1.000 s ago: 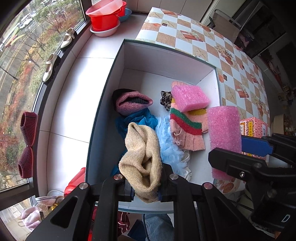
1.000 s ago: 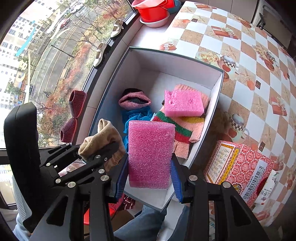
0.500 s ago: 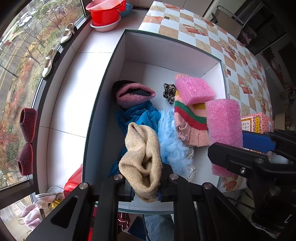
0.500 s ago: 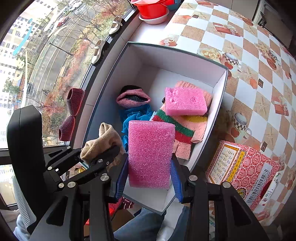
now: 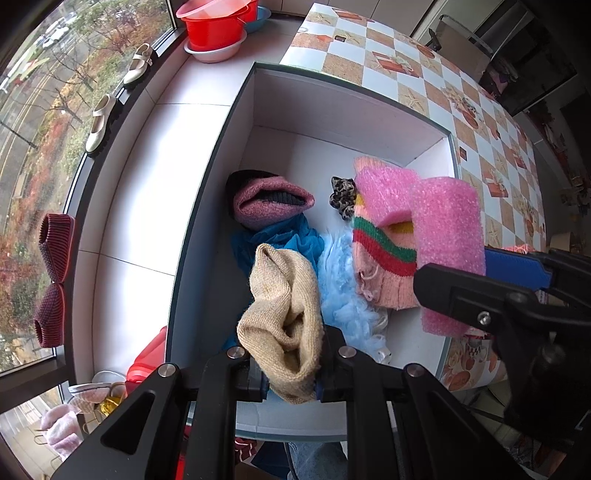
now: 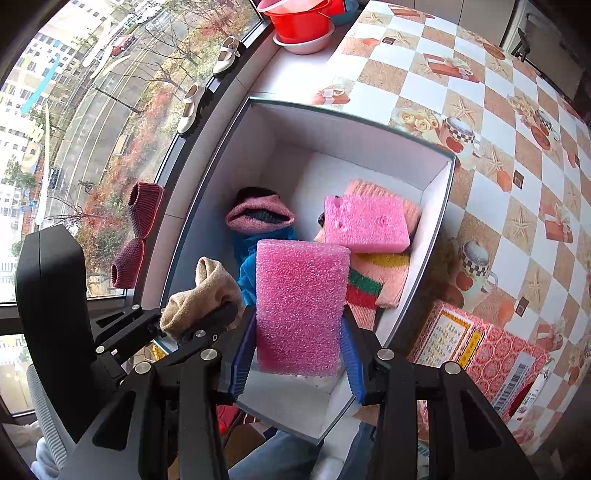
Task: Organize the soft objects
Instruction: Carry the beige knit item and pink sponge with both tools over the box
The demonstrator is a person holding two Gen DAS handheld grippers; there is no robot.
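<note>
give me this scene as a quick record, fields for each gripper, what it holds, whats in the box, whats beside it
left gripper: shut on the beige knit sock, above the box
right gripper: shut on the pink foam block, above the box
white box: open, on the checkered tablecloth
in the box: second pink foam block lying on a striped pink knit, pink knit hat, blue cloth, light blue fluff, leopard scrunchie
beside the box: red patterned carton

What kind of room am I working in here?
Probably a home, by a window several floors up: a table with a patterned tablecloth, plastic basins on the tiled sill, shoes along the window ledge.
</note>
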